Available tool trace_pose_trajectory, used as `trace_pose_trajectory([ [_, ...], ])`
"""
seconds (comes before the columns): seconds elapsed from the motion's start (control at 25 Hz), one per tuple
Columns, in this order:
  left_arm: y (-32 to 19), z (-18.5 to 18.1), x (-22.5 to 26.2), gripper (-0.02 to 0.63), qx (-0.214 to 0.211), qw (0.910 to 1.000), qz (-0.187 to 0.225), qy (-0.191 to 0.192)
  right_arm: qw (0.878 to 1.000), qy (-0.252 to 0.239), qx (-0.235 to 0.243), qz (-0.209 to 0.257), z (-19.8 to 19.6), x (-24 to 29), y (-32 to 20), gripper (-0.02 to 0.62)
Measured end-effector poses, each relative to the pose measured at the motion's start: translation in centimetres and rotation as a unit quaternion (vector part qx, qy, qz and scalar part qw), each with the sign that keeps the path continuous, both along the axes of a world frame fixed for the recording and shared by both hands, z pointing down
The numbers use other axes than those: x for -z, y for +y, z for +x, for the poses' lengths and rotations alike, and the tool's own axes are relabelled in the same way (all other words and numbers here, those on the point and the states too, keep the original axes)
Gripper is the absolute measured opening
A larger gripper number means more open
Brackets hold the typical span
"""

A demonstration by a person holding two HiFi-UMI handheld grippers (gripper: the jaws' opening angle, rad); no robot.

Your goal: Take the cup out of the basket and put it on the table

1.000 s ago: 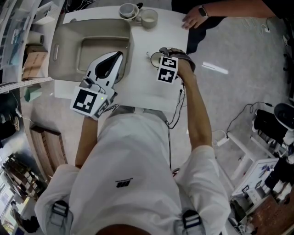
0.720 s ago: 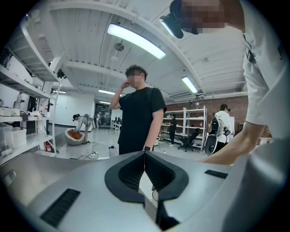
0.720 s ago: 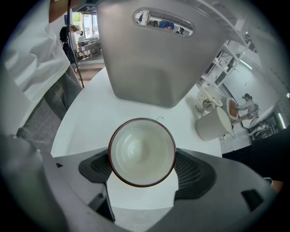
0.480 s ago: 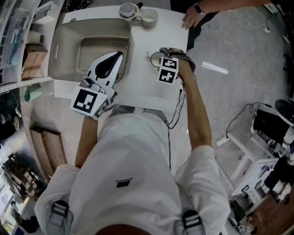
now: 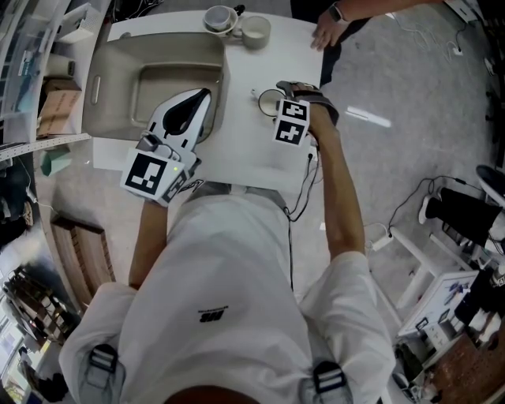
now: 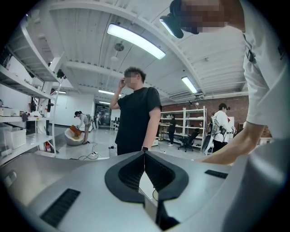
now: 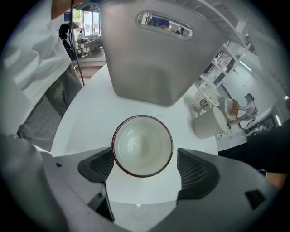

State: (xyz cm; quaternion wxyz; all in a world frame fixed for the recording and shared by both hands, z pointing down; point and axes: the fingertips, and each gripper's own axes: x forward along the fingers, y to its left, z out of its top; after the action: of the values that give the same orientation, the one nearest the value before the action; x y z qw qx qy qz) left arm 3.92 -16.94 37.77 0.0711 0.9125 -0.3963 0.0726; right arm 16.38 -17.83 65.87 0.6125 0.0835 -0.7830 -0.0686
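A white cup point(image 7: 142, 145) with a brown rim stands upright on the white table point(image 7: 90, 118), just right of the grey basket point(image 7: 149, 59). My right gripper point(image 7: 144, 158) is open around it, with a thin gap showing at the right pad. In the head view the cup point(image 5: 269, 100) sits at the tip of the right gripper point(image 5: 276, 102), near the basket point(image 5: 118, 71). The left gripper point(image 5: 207, 95) hovers over the basket's right wall. In its own view the left gripper point(image 6: 145, 156) is shut, holds nothing and aims up into the room.
Two more cups point(image 5: 222, 17) point(image 5: 256, 30) stand at the table's far edge, and one mug point(image 7: 207, 123) shows to the right of my jaws. Another person's hand point(image 5: 327, 31) rests on the far right corner. A person in black point(image 6: 136, 118) stands beyond the table.
My right gripper has drifted slightly to the right while the cup stays put. The other person's arm at the far corner has drawn back. The left gripper has not moved.
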Motion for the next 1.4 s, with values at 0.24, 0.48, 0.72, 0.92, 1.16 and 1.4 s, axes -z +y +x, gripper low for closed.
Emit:
trace_pose_trajectory([
  [0.24, -0.1, -0.2, 0.4, 0.011, 0.000, 1.0000, 0.002, 0.001, 0.996, -0.061, -0.046, 0.038, 0.2, 5.2, -0.5, 0.414],
  [0.48, 0.1, -0.1, 0.8, 0.009, -0.007, 0.9999, 0.007, 0.007, 0.955, -0.248, -0.119, 0.112, -2.6, 16.8, 0.1, 0.410],
  [0.72, 0.5, 0.6, 1.6, 0.009, -0.020, 0.9996, 0.016, 0.015, 0.893, -0.372, -0.139, 0.211, -4.2, 27.2, 2.2, 0.175],
  [0.92, 0.9, 0.8, 1.8, 0.009, -0.030, 0.9992, 0.018, 0.018, 0.858, -0.429, -0.172, 0.222, -4.6, 30.0, 4.1, 0.075],
  [1.16, 1.7, 1.0, 2.4, 0.009, -0.044, 0.9982, 0.026, 0.032, 0.783, -0.541, -0.230, 0.204, -5.6, 31.9, 4.9, 0.034],
  [1.4, 2.5, 1.2, 3.6, 0.009, -0.052, 0.9971, 0.037, 0.040, 0.758, -0.572, -0.252, 0.189, -5.8, 33.2, 5.7, 0.011],
])
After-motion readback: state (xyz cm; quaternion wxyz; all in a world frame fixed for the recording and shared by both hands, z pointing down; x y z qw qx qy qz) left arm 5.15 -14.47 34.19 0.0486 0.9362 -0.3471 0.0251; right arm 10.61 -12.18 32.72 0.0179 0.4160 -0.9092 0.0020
